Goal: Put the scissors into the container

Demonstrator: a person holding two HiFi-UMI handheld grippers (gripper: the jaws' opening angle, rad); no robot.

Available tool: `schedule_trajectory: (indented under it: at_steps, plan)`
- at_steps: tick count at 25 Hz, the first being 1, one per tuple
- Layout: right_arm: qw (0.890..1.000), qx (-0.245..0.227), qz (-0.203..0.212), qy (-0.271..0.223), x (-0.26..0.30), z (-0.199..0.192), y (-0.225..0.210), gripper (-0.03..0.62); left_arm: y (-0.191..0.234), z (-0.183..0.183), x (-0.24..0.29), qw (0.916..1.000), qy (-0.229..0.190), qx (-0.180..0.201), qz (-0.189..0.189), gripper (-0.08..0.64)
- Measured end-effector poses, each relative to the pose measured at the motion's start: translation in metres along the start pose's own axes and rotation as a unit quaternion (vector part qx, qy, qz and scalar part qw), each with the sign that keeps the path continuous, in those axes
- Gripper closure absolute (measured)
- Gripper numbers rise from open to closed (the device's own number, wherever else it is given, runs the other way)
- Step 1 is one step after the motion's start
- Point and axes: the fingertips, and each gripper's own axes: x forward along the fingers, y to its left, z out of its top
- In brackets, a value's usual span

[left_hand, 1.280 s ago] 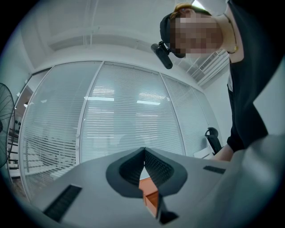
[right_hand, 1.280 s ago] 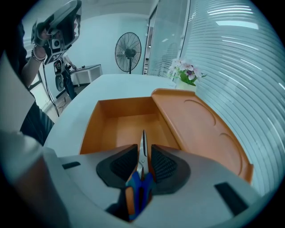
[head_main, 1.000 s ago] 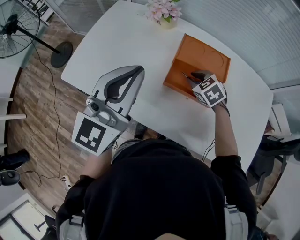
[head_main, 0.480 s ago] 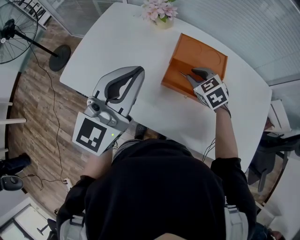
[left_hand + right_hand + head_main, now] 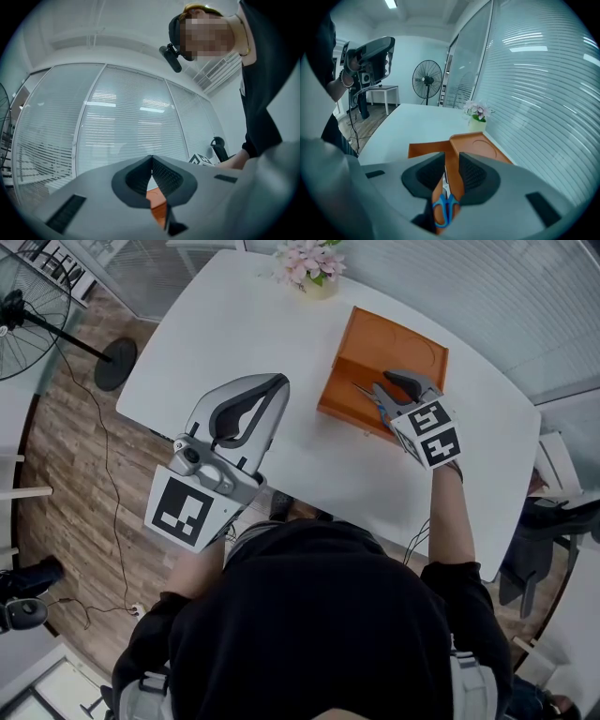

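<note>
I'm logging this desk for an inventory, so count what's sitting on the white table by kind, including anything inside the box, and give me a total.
Orange container: 1
Scissors: 1
Pot of flowers: 1
Total: 3

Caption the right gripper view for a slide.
Open right gripper over blue-handled scissors in the orange container.
</note>
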Motion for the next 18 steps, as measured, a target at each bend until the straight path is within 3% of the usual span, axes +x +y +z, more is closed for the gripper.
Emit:
schedule_trajectory:
  at_steps: [18]
  plan:
    - [0.990,0.043,-0.069,-0.113,-0.061,0.047,-0.009,0.494,-0.008,0.006,0.012,0.9995,-0.007,0.003,-0.032,0.546]
